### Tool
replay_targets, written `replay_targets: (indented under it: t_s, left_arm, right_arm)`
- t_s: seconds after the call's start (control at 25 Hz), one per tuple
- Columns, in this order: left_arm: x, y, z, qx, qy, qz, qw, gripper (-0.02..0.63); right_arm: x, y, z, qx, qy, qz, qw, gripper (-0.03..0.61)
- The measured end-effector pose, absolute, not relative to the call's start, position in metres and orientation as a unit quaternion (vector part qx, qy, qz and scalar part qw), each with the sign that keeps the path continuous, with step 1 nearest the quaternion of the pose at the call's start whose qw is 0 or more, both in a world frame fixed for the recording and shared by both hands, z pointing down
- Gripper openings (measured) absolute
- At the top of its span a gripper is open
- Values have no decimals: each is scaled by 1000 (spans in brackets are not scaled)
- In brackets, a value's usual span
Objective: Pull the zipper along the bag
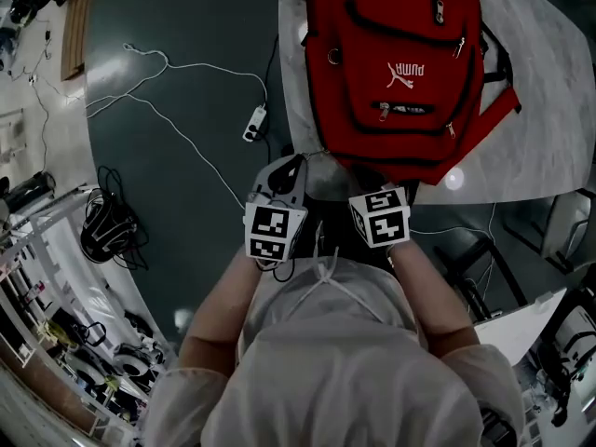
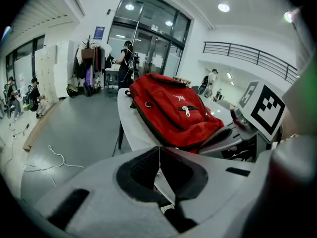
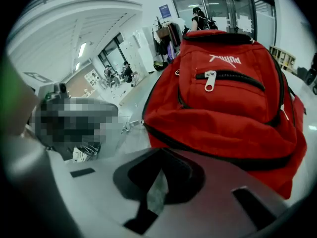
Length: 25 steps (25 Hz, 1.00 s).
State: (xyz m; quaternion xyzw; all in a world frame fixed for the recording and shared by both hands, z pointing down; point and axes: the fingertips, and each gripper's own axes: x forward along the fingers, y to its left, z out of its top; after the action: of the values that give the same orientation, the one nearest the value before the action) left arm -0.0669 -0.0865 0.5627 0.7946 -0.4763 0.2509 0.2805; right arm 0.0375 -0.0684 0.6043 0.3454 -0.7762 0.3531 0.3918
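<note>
Hovering short of the red backpack (image 1: 396, 63), which lies on the table (image 1: 545, 73), I have the left gripper (image 2: 159, 148) and the right gripper (image 3: 161, 151) both closed on nothing. Unopened jaws could knock the small zipper pull (image 3: 210, 80) aside, and an unbraced bag may slide when tugged.

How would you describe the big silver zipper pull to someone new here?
Find the red backpack on the pale table. Beside its white logo, on the front pocket, hangs the zipper pull: broader and brighter than the smaller pulls nearby.
</note>
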Motion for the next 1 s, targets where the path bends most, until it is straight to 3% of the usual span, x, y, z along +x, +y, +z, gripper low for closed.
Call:
replay_targets:
  t_s: [0.48,0.64,1.0]
  left_arm:
    - [-47,-92,587,812,-386,311,307,23]
    - [-38,-85,597,812,-353,341,315,125]
    - [-30,-88,617,798,-342,400,293,126]
  right_arm:
    - [32,-71,612,310,-745,403,432,26]
    - [30,-71,612,291,-741,415,440,26]
    - [28,-73,613,284,-748,390,455,26]
